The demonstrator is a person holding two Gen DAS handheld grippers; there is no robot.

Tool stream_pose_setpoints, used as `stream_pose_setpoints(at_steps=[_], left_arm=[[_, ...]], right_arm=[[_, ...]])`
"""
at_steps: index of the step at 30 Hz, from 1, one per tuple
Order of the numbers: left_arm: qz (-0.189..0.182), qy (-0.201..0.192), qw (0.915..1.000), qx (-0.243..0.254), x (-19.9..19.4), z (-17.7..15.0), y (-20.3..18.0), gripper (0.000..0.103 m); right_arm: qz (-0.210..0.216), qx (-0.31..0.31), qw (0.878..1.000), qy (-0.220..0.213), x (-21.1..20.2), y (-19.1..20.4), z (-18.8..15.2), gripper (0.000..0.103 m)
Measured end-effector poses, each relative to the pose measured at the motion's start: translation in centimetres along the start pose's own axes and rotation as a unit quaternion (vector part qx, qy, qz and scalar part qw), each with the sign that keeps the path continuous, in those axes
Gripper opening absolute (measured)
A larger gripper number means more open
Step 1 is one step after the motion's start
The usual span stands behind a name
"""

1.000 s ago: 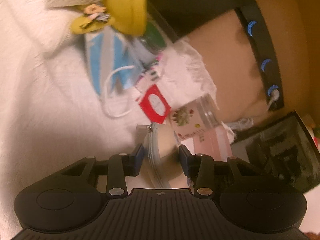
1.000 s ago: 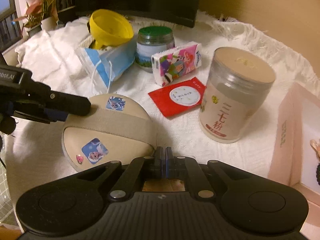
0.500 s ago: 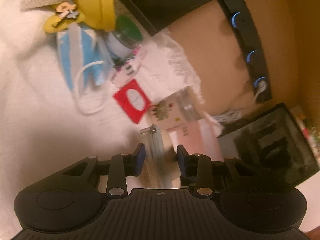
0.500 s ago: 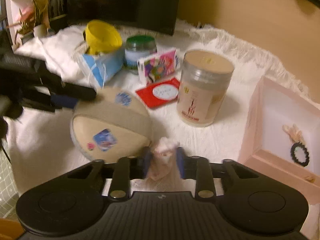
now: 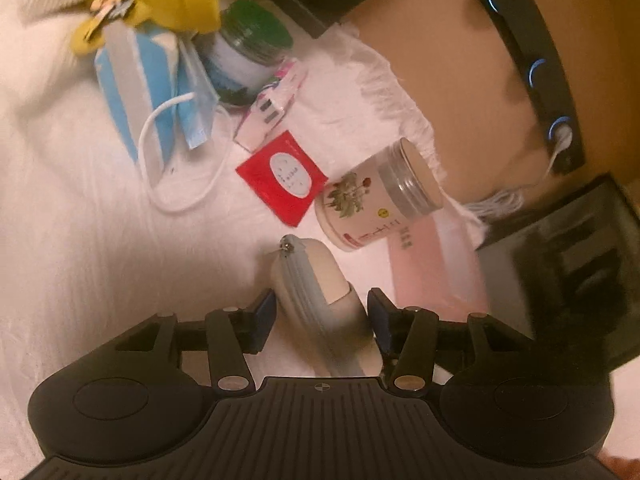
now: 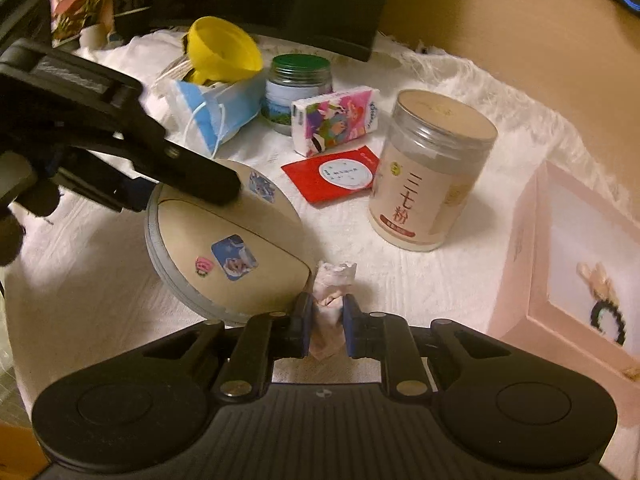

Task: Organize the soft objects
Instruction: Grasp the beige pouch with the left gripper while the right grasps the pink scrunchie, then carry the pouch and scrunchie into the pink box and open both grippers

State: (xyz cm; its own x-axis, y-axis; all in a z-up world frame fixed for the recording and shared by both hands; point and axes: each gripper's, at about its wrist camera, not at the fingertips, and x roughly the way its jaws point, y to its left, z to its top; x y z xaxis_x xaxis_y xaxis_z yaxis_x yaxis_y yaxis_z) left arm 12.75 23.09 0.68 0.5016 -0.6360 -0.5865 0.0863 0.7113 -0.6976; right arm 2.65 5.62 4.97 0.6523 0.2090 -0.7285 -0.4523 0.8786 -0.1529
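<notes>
When looking along the left gripper [image 5: 320,304], sees its jaws opening, with a round beige zip pouch [image 5: 332,276] between them; pads just beside its 2 faces, seemingly not pressing. Finds this pouch standing tilted on its edge on the white cloth of the desk [image 5: 80,240], zipper turned toward the left wrist camera, 3 small stickers on the face turned toward the right wrist camera. From the right wrist, sees 1 finger of the left gripper lying across the upper part of that face. Finds the right gripper [image 6: 326,312] with jaws closed on a crumpled pinkish tissue [image 6: 334,276], held just beside the lower rim of the pouch. Behind the pouch, notes a red packet [image 6: 332,176] flat on the cloth, a tall jar with beige lid [image 6: 432,176] upright beside it, then a colourful tissue pack [image 6: 336,120], a green-lidded jar [image 6: 298,88], blue face masks [image 6: 224,112] and a yellow funnel [image 6: 224,52]. At the right edge, notes an open pink box [image 6: 532,272] with a black beaded ring [image 6: 608,316] inside.
</notes>
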Motion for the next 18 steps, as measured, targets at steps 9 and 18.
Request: stream_pose_setpoints(at_steps=[9,18], left_arm=[[0.021,-0.026,0.9994,0.009,-1.4,-0.1,-0.9,0.049],[0.027,-0.056,0.998,-0.002,-3.5,0.7,-0.5,0.047]], right_arm=[[0.045,0.094,0.994,0.013,-0.7,-2.9,0.1,0.053],[0.106,0.107,0.987,0.054,1.7,-2.2,1.5,0.013]])
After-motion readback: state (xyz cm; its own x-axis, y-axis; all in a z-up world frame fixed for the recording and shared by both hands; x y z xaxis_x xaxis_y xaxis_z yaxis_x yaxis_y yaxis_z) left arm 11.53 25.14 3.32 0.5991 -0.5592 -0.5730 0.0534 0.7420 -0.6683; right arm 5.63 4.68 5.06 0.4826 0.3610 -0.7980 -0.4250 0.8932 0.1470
